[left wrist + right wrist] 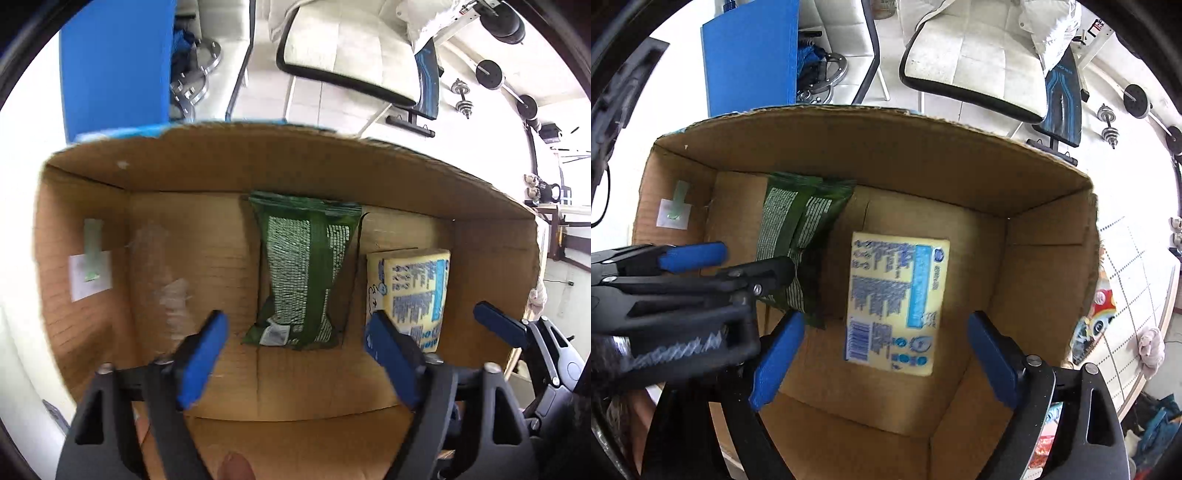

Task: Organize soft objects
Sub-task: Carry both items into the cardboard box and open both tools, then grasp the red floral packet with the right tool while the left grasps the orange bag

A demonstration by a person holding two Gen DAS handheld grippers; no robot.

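Soft packs lie flat on the floor of the cardboard box (1045, 258): a green pouch (303, 269) toward the back wall, a yellow pack (897, 299) just beside it, apparently not overlapping. Both the left gripper (299, 365) and right gripper (886, 358) hover above with jaws spread, holding nothing. Likely both items are just placed; lifting straight up, clear of the walls, should avoid disturbing them.

Cardboard box (1045, 258), open top, fills frame centre. On its floor: 1 green packet (798, 225) upper left, 1 yellow pack (897, 295) centre, just beside, apart.
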